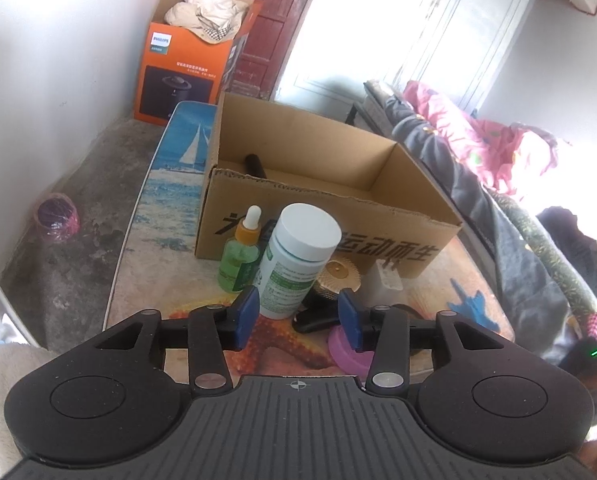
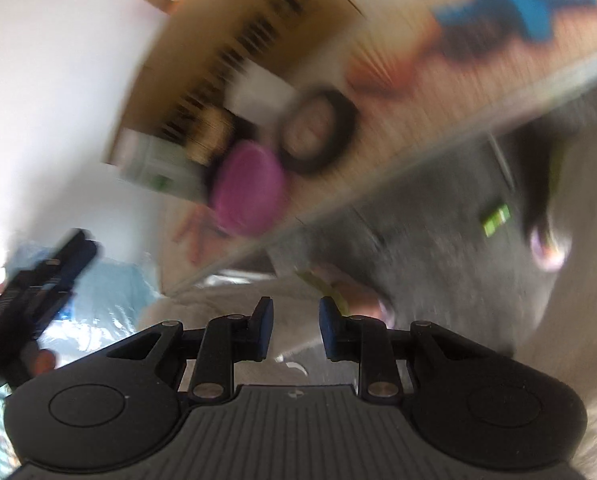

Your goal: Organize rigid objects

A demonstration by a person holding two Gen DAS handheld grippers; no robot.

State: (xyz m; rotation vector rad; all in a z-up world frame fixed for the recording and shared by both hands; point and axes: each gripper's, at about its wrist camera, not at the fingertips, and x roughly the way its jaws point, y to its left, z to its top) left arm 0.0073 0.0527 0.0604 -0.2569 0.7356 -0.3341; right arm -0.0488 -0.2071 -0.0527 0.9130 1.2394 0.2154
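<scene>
**White-capped bottle stands ahead of the left gripper**

White cap, green label: the bottle (image 1: 296, 260) stands upright on the table (image 1: 438, 292), just ahead of the left gripper (image 1: 297, 320) and a shade left of its centre line. Its long axis is vertical. Jaws spread wide, holding nothing. The box (image 1: 326, 200) sits right behind, top open. A dropper bottle (image 1: 240, 258) stands beside it on the left; a pink lid (image 1: 344, 350) lies nearer, right.

Right gripper (image 2: 295, 328): empty, jaws parted, off the table edge. View badly blurred, so it is probably farther from the bottle. Left is better placed.
</scene>
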